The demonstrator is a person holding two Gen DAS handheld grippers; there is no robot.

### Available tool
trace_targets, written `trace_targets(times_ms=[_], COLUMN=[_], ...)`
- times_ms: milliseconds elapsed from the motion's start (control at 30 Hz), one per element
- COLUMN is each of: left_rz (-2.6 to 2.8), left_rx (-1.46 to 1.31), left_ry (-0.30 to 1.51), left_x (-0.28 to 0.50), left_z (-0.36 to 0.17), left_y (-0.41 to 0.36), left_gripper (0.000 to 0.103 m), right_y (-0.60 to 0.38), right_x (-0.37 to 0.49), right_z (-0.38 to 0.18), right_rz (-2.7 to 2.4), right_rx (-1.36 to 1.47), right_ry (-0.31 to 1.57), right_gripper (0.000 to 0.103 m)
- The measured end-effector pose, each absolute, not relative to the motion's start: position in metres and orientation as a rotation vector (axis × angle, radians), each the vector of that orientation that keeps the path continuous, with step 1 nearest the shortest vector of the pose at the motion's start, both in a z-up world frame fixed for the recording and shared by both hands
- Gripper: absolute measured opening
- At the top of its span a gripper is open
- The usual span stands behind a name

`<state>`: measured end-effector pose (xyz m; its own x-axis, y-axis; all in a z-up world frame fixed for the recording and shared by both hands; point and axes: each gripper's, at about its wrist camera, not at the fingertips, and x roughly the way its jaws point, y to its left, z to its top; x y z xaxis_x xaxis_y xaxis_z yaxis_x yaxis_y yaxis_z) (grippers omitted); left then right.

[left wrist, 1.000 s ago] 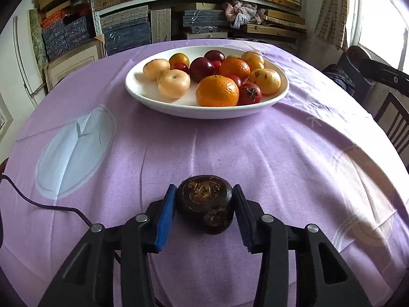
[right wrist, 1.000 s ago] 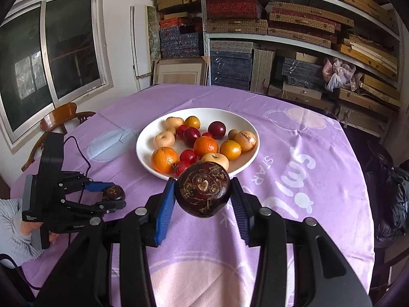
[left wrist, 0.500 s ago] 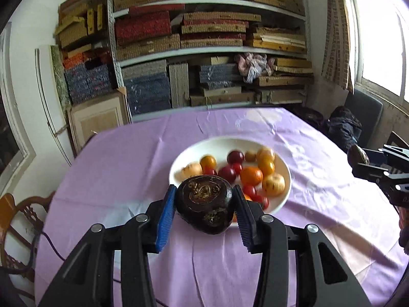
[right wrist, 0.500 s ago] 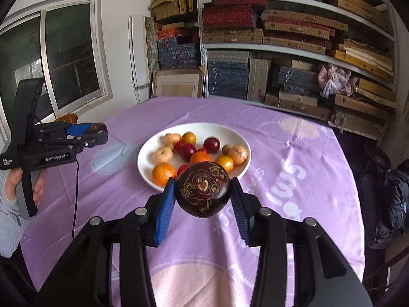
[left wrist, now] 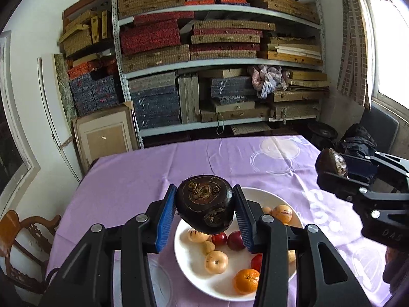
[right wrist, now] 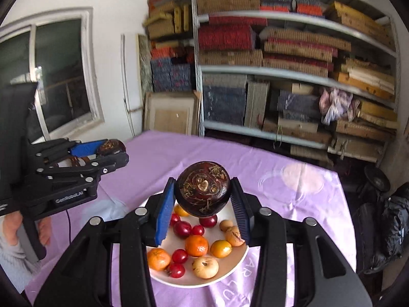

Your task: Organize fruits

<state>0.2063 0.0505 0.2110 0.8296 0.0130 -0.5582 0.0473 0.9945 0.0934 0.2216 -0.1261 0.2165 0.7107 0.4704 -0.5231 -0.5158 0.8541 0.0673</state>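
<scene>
The left gripper (left wrist: pixel 204 212) clamps a dark brown fruit (left wrist: pixel 204 211) between its blue pads, held in the air above the white plate (left wrist: pixel 194 276). The right gripper (right wrist: pixel 203 195) likewise grips a second dark fruit (right wrist: pixel 203 193) over the plate's 12-odd fruits.

Two dark fruits (left wrist: pixel 204 203) (right wrist: pixel 202 193), two oranges (right wrist: pixel 196 245) (right wrist: pixel 158 259), one plate (right wrist: pixel 230 268)

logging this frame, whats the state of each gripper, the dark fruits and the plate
left gripper: shut on a dark fruit
left dark fruit: held above plate
right gripper: shut on a dark fruit
right dark fruit: held above plate
white plate: on table, holding fruit
</scene>
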Motion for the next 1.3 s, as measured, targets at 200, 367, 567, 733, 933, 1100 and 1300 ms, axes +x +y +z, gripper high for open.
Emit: trace_targets(times_ms=[200, 367, 567, 733, 933, 1100, 1300], left_rz=[-0.02, -0.024, -0.017, 0.0, 0.007, 0.013, -0.016], left_rx=[0.075, 0.039, 0.034, 0.02, 0.026, 0.033, 0.04], left_ry=[0.752, 0.83, 0.875, 0.87, 0.819, 0.753, 0.761], left_x=[0.287, 0.329, 0.346, 0.346, 0.327, 0.294, 0.276], left_z=[0.139, 0.096, 0.069, 0.067, 0.094, 0.131, 0.14], left_y=[0.057, 0.063, 0.068, 0.074, 0.078, 0.076, 0.066], left_gripper=[0.045, 0.045, 0.045, 0.045, 0.045, 0.045, 0.042], right_y=[-0.097, -0.075, -0.069, -0.073, -0.087, -0.112, -0.134], right_x=[0.298, 0.327, 0.345, 0.348, 0.329, 0.297, 0.259], right_z=[0.145, 0.104, 0.075, 0.076, 0.115, 0.161, 0.19], right_rz=[0.503, 0.504, 0.509, 0.513, 0.526, 0.535, 0.533], right_rx=[-0.098, -0.189, -0.221, -0.19, -0.123, -0.05, -0.042], right_ry=[0.733, 0.772, 0.783, 0.772, 0.709, 0.648, 0.616], right_gripper=[0.042, 0.042, 0.046, 0.05, 0.05, 0.05, 0.053])
